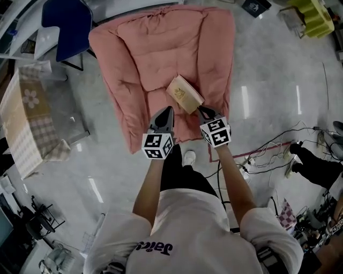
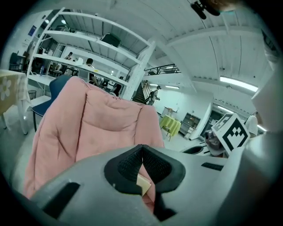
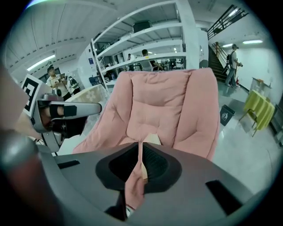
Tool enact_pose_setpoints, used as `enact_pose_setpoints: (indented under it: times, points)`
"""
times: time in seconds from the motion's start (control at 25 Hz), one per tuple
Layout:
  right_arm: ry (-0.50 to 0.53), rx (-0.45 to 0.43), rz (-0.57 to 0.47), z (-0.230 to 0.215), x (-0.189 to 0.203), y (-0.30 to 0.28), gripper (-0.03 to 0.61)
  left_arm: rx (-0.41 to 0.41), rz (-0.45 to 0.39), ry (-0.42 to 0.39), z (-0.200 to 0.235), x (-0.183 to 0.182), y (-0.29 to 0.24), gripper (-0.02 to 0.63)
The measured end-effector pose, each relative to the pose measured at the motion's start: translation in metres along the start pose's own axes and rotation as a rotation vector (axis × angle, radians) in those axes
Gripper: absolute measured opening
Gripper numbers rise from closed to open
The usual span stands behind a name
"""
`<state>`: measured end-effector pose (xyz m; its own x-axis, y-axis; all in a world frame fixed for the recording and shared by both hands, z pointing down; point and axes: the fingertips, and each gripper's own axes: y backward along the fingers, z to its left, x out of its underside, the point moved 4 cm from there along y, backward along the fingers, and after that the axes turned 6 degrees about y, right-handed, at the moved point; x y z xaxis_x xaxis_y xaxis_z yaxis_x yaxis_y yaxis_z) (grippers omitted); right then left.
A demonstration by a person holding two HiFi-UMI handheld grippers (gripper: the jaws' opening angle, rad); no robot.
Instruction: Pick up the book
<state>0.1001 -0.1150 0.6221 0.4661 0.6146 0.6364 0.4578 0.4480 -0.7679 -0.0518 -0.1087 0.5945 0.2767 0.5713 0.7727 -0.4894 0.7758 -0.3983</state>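
A tan book [image 1: 185, 93] lies tilted on the seat of a pink cushioned chair [image 1: 161, 48]. My right gripper [image 1: 199, 108] points down at the book's near right corner, jaws shut, and I cannot tell if the tips touch it. In the right gripper view the book [image 3: 153, 139] shows just past the closed right gripper [image 3: 141, 143]. My left gripper [image 1: 166, 108] hovers over the seat just left of the book, also shut with nothing in it. In the left gripper view the book [image 2: 142, 184] peeks through the gap under the left gripper [image 2: 141, 148].
A table with a checked cloth [image 1: 24, 123] stands at the left, and a blue chair [image 1: 67, 27] stands behind it. Cables [image 1: 268, 152] trail over the floor at the right. A yellow-green table [image 1: 313, 16] is at the far right. My shoe [image 1: 189, 157] is near the chair's front edge.
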Motion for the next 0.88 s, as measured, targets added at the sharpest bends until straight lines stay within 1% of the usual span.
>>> enact_pose_setpoints:
  times: [0.08,0.12,0.16,0.2,0.24,0.32,0.44,0.6,0.72,0.88]
  points:
    - [0.003,-0.029,0.045,-0.009,0.010,-0.026,0.034,0.017,0.018,-0.003,0.011,0.011,-0.017,0.015]
    - [0.002,-0.047,0.070,-0.013,0.016,-0.038,0.058,0.022,0.031,-0.005,0.017,0.018,-0.025,0.015]
    - [0.000,-0.065,0.096,-0.017,0.021,-0.050,0.109,0.026,0.045,-0.005,0.022,0.023,-0.032,0.015]
    - [-0.003,-0.080,0.123,-0.021,0.026,-0.063,0.131,0.029,0.057,-0.005,0.028,0.027,-0.040,0.015]
    - [-0.005,-0.092,0.147,-0.025,0.029,-0.075,0.138,0.031,0.068,-0.003,0.034,0.030,-0.047,0.015]
    - [0.002,-0.114,0.193,-0.033,0.034,-0.101,0.172,0.033,0.085,0.002,0.048,0.036,-0.060,0.015]
    - [0.037,-0.149,0.260,-0.044,0.042,-0.140,0.249,0.038,0.102,0.007,0.067,0.044,-0.079,0.015]
    - [0.073,-0.193,0.340,-0.052,0.056,-0.182,0.303,0.058,0.125,0.017,0.084,0.056,-0.093,0.015]
    - [0.081,-0.223,0.388,-0.059,0.067,-0.213,0.337,0.068,0.135,0.020,0.096,0.060,-0.099,0.015]
    - [0.090,-0.250,0.450,-0.068,0.077,-0.248,0.364,0.080,0.136,0.031,0.105,0.061,-0.107,0.015]
